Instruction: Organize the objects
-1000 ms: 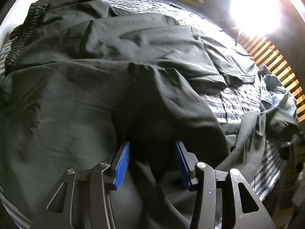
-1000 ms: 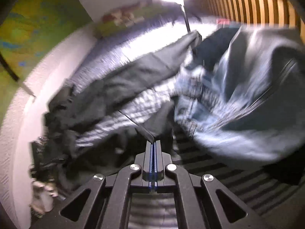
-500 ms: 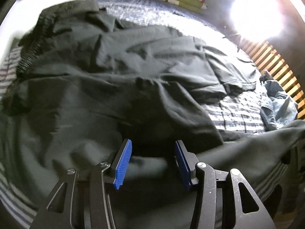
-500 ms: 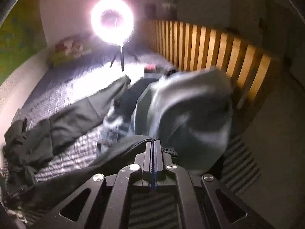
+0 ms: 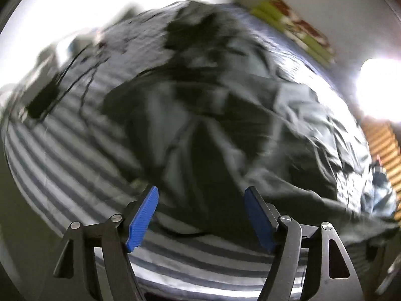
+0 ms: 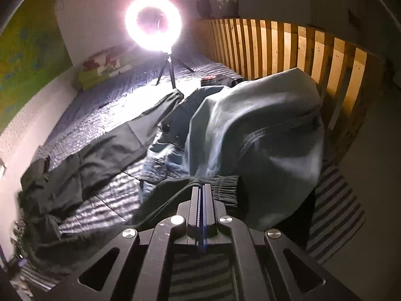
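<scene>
Showing no legible writing, dark trousers (image 6: 105,155) sprawl.

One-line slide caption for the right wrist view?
Right gripper, jaws shut on the elastic cuff of a black garment, beside a grey-blue garment on a striped bed lit by a ring light.

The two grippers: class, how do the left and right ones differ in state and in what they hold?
The left gripper has its jaws wide apart and opening, pinching nothing, while the right gripper has its jaws shut. The left hangs free above the black trousers; the right pinches their elastic cuff. Both have blue pads on black frames.
</scene>
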A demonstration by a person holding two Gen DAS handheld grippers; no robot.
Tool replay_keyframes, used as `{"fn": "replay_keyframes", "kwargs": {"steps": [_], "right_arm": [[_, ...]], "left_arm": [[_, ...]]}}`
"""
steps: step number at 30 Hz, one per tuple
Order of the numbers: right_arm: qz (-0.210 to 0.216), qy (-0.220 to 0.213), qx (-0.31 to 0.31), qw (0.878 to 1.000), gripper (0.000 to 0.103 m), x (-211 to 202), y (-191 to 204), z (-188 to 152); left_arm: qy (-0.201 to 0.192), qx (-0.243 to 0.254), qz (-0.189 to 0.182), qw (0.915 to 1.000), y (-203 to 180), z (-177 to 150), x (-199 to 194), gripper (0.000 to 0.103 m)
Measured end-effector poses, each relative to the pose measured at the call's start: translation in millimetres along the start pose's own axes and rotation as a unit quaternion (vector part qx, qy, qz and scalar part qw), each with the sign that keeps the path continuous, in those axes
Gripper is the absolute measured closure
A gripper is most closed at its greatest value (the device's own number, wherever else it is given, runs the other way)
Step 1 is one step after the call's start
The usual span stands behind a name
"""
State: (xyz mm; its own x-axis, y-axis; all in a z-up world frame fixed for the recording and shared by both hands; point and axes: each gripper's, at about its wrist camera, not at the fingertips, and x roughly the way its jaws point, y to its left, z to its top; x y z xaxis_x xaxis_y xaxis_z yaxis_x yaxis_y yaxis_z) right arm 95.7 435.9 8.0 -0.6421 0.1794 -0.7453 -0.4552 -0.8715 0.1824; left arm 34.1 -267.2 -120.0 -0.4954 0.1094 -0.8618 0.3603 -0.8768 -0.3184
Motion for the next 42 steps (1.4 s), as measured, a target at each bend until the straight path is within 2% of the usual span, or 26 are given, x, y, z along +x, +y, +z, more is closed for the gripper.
{"fn": "replay_keyframes", "kwargs": {"steps": [5,6,7,8,9,10,14,17,20,23,24,27,29,32,34,38,40,42], "right_arm": [[-0.005,-0.023,-0.014,1.0,0.102,-9,14,10],[-0.005,-0.031,-0.015,0.999,0.102,-12,15,14],[-0.006,-0.035,-0.015,0.999,0.102,-14,17,18],[-0.007,-0.038,-0.014,0.999,0.102,-15,17,22],[-0.007,-0.04,-0.013,0.999,0.102,-17,17,25],[-0.005,-0.044,-0.013,0.999,0.102,-21,18,29],[0.005,-0.06,-0.028,0.998,0.102,-40,19,36],[0.016,-0.043,-0.05,0.998,0.102,-48,16,27],[0.028,0.029,-0.073,0.997,0.102,-30,13,-3],[0.017,0.076,-0.097,0.992,0.102,-10,12,-38],[0.016,0.09,-0.101,0.991,0.102,-3,10,-48],[0.021,0.134,-0.098,0.986,0.102,14,0,-75],[0.028,0.165,-0.111,0.98,0.102,23,-3,-85],[0.024,0.162,-0.118,0.979,0.101,16,-4,-81],[0.031,0.141,-0.12,0.982,0.1,0,-5,-70],[0.042,0.079,-0.152,0.984,0.092,-33,21,-37],[0.036,0.058,-0.185,0.98,0.085,-36,52,-23],[0.045,0.043,-0.229,0.971,0.085,-38,87,-18]], "left_arm": [[0.041,-0.036,-0.005,0.9985,19,13,30,0.028],[0.041,-0.038,-0.003,0.9984,17,15,34,0.033],[0.035,-0.036,-0.001,0.9987,14,17,36,0.063],[0.038,-0.032,0.007,0.9988,12,19,36,0.086],[0.042,-0.028,0.013,0.9986,9,21,36,0.099],[0.031,-0.026,0.011,0.9991,7,24,30,0.1],[-0.026,-0.045,-0.02,0.9985,19,35,-29,0.101],[-0.056,-0.034,-0.009,0.9978,33,34,-72,0.101],[-0.036,-0.016,0.038,0.9985,48,26,-73,0.1],[0.032,-0.001,0.073,0.9968,64,18,-50,0.087],[0.041,-0.007,0.087,0.9953,65,18,-45,0.083],[0.008,-0.006,0.099,0.9951,58,21,-57,0.083],[-0.005,0.023,0.075,0.9969,27,29,-63,0.082],[-0.007,0.099,0.05,0.9938,-41,36,-57,0.072],[0.003,0.143,0.017,0.9895,-91,35,-46,0.063],[0.02,0.205,-0.016,0.9784,-179,27,-9,0.063],[0.031,0.21,-0.037,0.9764,-211,23,12,0.063],[0.036,0.198,-0.055,0.9781,-224,23,29,0.063]]}}
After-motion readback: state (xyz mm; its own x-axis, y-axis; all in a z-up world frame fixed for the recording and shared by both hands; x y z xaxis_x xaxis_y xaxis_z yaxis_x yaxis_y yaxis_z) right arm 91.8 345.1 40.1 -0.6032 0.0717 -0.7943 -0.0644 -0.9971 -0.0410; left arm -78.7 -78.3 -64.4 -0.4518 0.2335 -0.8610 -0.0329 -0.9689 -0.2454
